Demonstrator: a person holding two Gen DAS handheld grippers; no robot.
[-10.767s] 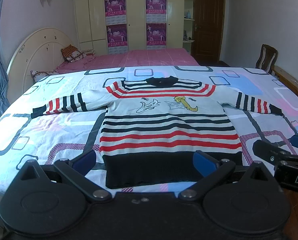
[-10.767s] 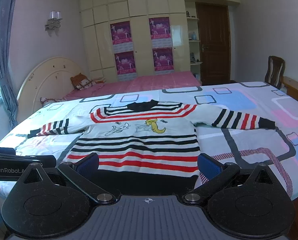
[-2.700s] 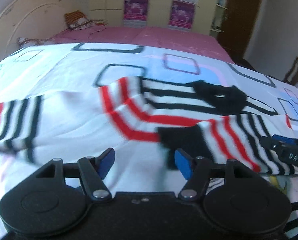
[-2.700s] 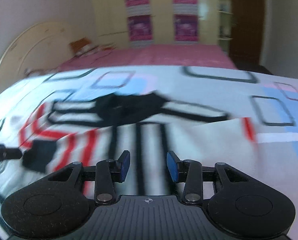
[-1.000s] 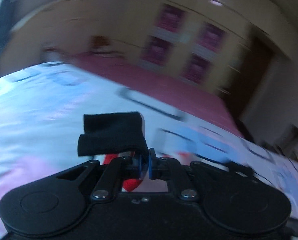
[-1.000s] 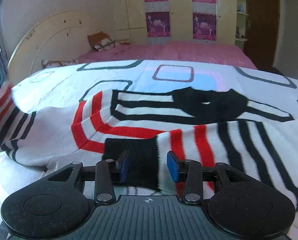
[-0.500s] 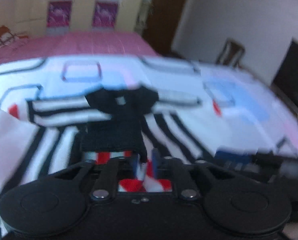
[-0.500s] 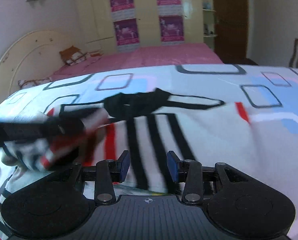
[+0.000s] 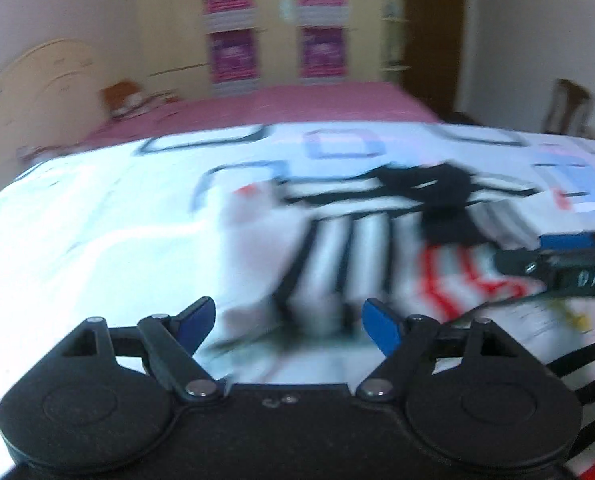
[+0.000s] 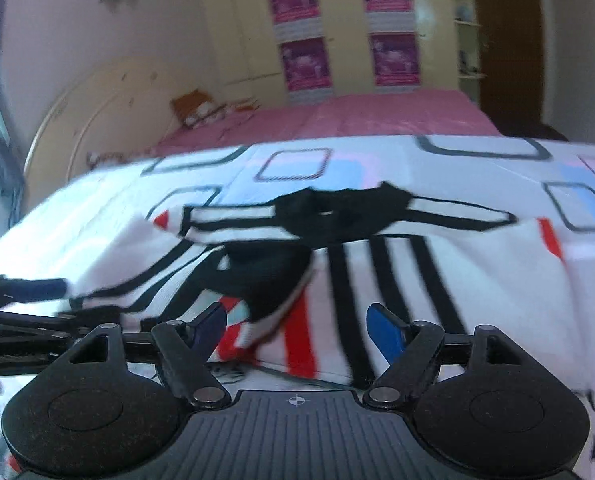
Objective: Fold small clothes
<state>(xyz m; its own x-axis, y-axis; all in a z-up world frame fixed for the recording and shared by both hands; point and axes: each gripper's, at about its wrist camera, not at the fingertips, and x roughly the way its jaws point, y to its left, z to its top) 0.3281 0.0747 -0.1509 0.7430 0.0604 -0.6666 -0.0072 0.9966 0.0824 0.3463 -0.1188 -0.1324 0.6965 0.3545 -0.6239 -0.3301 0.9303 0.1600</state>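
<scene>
- A striped child's sweater (image 10: 377, 264) lies on the patterned bedsheet (image 10: 97, 208) of a bed, its black collar (image 10: 337, 212) toward the far edge, where a pink bedspread (image 10: 377, 120) begins.
- Both sleeves are folded in across the white, black and red body; one black cuff (image 10: 265, 268) rests just below the collar, on top of the striped fabric.
- The right gripper (image 10: 297, 328) hovers over the near part of the sweater, its blue-padded jaws opening, with cloth lying beneath the gap but no pad pressing on it.
- The left gripper (image 9: 287, 320) is likewise released, its jaws opening above the folded left side of the sweater, nothing pinched between them; this view is heavily blurred.
- In the left wrist view the other tool's black frame reaches in from the right edge of the picture, over the red stripes near the cuff.
- In the right wrist view the left tool's dark linkage enters from the left edge, close above the sheet beside the garment.
- Beyond the bed stand a cream wardrobe (image 10: 237, 40) hung with four magenta posters (image 10: 309, 64), a curved cream headboard (image 10: 97, 112), a dark wooden door (image 10: 505, 32) and, in the left wrist view, a wooden chair (image 9: 569, 108) by the right wall.
- An orange patterned pillow (image 10: 193, 112) lies on the pink bedspread near the headboard.
</scene>
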